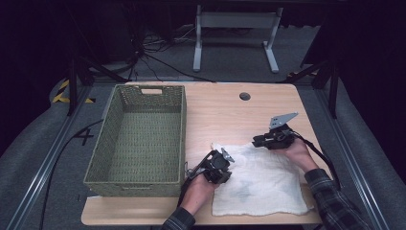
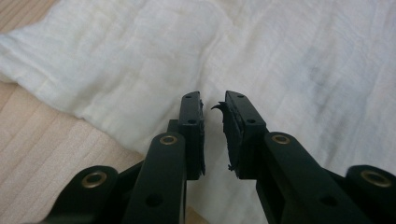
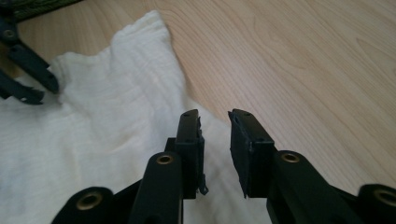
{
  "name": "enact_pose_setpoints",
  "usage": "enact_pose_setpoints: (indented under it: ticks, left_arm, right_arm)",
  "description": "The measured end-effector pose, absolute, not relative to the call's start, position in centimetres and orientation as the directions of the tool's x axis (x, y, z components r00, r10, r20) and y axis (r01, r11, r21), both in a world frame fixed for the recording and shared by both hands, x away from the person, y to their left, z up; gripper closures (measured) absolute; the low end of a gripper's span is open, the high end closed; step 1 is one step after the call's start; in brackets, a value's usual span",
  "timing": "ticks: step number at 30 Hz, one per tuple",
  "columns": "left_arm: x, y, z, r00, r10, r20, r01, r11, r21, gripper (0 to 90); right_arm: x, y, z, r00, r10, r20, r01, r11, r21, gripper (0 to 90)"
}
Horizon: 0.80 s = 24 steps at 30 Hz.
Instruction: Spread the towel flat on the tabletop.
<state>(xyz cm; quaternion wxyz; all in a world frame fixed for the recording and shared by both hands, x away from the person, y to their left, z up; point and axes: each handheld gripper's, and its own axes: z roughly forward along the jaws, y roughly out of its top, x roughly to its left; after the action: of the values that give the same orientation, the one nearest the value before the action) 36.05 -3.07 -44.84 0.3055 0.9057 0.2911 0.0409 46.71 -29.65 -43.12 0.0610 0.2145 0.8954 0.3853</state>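
Cloth (image 1: 261, 179), white, one piece: lies spread flat on the right half of the wooden bench (image 1: 225, 110), reaching close to the near edge, with its far left corner bunched into a small peak. Faint grey smudges mark its middle.

Left gripper (image 1: 221, 168): rests over the left edge of the cloth, just right of the basket. Its jaws stand a narrow gap apart with nothing between them; in the left gripper view the cloth (image 2: 140, 60) lies beneath the jaw tips.

Right gripper (image 1: 258, 140): sits at the far right corner of the cloth, jaw tips pointing left. Jaws are narrowly parted and empty; in the right gripper view they hang above the cloth's edge (image 3: 116, 102) where it meets bare wood.

Basket (image 1: 103, 158), green, woven, rectangular: stands on the left side of the bench, just beside the cloth.
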Motion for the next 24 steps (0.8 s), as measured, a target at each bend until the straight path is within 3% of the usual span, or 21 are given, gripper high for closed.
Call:
enact_pose_setpoints:
  ticks: [8,10,13,14,15,24]
  left_arm:
    - [36.0,-3.0,-45.0,0.828,0.551,-0.107,0.504,-0.646,0.574,77.5]
    - [36.0,-3.0,-45.0,0.829,0.549,-0.108,0.503,-0.646,0.574,78.3]
    - [35.9,-3.2,-45.0,0.825,0.558,-0.093,0.502,-0.647,0.574,79.3]
    - [35.9,-3.2,-45.0,0.825,0.558,-0.093,0.502,-0.647,0.574,79.5]
    - [35.9,-3.1,-45.0,0.824,0.559,-0.094,0.503,-0.645,0.574,79.6]
    - [36.0,-3.1,-45.0,0.826,0.555,-0.101,0.504,-0.646,0.573,79.8]
  right_arm:
    - [48.5,-28.1,-44.8,-0.912,0.407,0.047,0.326,0.653,0.684,63.9]
    - [48.5,-27.8,-45.2,-0.919,0.393,0.040,0.317,0.673,0.668,67.0]
    - [48.2,-27.5,-45.3,-0.927,0.372,0.040,0.303,0.682,0.665,80.2]
    - [48.2,-27.5,-45.3,-0.927,0.372,0.040,0.303,0.682,0.665,80.2]
    - [48.2,-27.5,-45.3,-0.932,0.361,0.045,0.298,0.686,0.664,87.0]
    - [49.5,-28.4,-44.4,-0.896,0.445,-0.010,0.319,0.656,0.684,88.4]
